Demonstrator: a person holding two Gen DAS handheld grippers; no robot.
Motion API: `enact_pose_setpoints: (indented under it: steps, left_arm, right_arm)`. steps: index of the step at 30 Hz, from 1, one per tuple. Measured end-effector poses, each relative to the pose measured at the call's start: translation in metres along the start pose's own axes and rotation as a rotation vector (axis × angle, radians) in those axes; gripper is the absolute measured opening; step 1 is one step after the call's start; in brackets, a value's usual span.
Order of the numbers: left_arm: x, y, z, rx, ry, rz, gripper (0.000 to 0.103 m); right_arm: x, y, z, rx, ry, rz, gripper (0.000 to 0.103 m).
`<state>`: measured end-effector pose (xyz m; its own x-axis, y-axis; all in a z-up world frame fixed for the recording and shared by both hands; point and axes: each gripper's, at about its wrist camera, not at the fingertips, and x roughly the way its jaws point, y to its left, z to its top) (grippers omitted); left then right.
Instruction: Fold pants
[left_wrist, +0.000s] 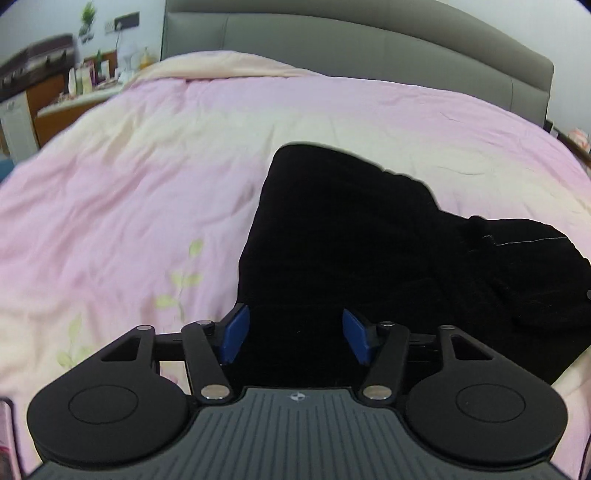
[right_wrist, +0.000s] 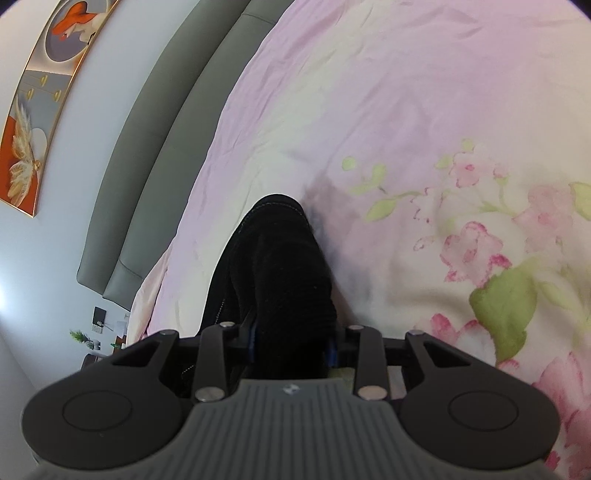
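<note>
Black pants (left_wrist: 351, 229) lie in a loose heap on the pink bed cover, right of centre in the left wrist view. My left gripper (left_wrist: 295, 334) hovers over their near edge. Its blue pads (left_wrist: 234, 336) stand apart, with dark cloth showing below the gap and nothing pressed between them. In the right wrist view a thick bunch of the pants (right_wrist: 280, 266) rises out of my right gripper (right_wrist: 291, 347). Its jaws are shut on that cloth, and the blue pads are almost hidden by it. The bunch hangs a little above the cover and casts a shadow there.
The pink floral bed cover (left_wrist: 147, 177) fills both views. A grey padded headboard (left_wrist: 369, 48) runs along the far side. A cluttered counter (left_wrist: 74, 92) stands beyond the bed's left corner. A framed picture (right_wrist: 40, 110) hangs on the wall.
</note>
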<state>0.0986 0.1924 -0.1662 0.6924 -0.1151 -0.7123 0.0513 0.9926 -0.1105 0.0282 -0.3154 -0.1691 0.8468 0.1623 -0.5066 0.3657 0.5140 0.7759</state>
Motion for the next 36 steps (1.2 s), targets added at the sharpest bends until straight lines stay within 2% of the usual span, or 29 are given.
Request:
enact_pose_setpoints:
  steps: [1, 3, 5, 6, 7, 10, 14, 16, 18, 20, 22, 24, 28, 32, 34, 35, 36]
  left_arm:
    - [0.005, -0.002, -0.004, 0.025, -0.005, 0.011, 0.078]
    - [0.015, -0.010, -0.009, 0.093, 0.018, 0.049, 0.082]
    - [0.021, -0.008, -0.005, 0.053, 0.023, 0.033, 0.087]
    - [0.025, -0.004, -0.001, 0.007, 0.033, 0.013, 0.088]
    - [0.025, 0.000, 0.000, -0.029, 0.041, -0.007, 0.089]
    - [0.022, 0.007, -0.007, -0.069, 0.043, -0.048, 0.090]
    - [0.016, 0.015, -0.013, -0.102, 0.016, -0.083, 0.090]
    - [0.014, 0.026, -0.014, -0.143, 0.005, -0.121, 0.090]
    - [0.014, 0.041, -0.017, -0.199, 0.004, -0.182, 0.090]
    - [0.014, 0.061, -0.022, -0.279, 0.021, -0.252, 0.089]
    - [0.010, 0.083, -0.026, -0.372, 0.029, -0.310, 0.083]
    - [-0.002, 0.102, -0.029, -0.460, 0.022, -0.305, 0.080]
    - [-0.037, 0.129, -0.022, -0.491, -0.036, -0.146, 0.077]
    - [-0.062, 0.148, -0.016, -0.575, -0.109, -0.135, 0.077]
    - [-0.072, 0.148, -0.011, -0.570, -0.141, -0.131, 0.077]
    - [-0.077, 0.146, -0.009, -0.555, -0.153, -0.122, 0.077]
    - [-0.080, 0.142, -0.007, -0.537, -0.162, -0.114, 0.077]
  right_arm:
    - [0.001, 0.001, -0.001, 0.004, -0.003, -0.004, 0.029]
    - [0.003, 0.000, -0.003, 0.038, -0.005, -0.012, 0.029]
    - [0.003, 0.009, 0.000, 0.061, -0.016, -0.028, 0.029]
    - [0.001, 0.022, -0.001, 0.025, -0.035, -0.037, 0.028]
    - [-0.003, 0.041, -0.003, -0.048, -0.063, -0.039, 0.027]
    - [-0.017, 0.125, -0.030, -0.388, -0.166, 0.004, 0.026]
    - [-0.025, 0.232, -0.111, -0.899, -0.241, 0.133, 0.026]
    - [-0.017, 0.267, -0.165, -1.140, -0.231, 0.194, 0.027]
    - [-0.001, 0.285, -0.213, -1.341, -0.193, 0.233, 0.027]
    - [0.019, 0.290, -0.257, -1.493, -0.130, 0.255, 0.027]
    - [0.045, 0.286, -0.291, -1.599, -0.059, 0.252, 0.027]
    - [0.065, 0.280, -0.312, -1.646, -0.019, 0.225, 0.027]
    - [0.078, 0.284, -0.315, -1.597, -0.026, 0.186, 0.027]
    - [0.070, 0.298, -0.330, -1.662, -0.105, 0.178, 0.027]
    - [0.071, 0.301, -0.338, -1.683, -0.124, 0.188, 0.027]
    - [0.076, 0.299, -0.344, -1.699, -0.113, 0.185, 0.027]
    - [0.088, 0.292, -0.356, -1.739, -0.059, 0.162, 0.029]
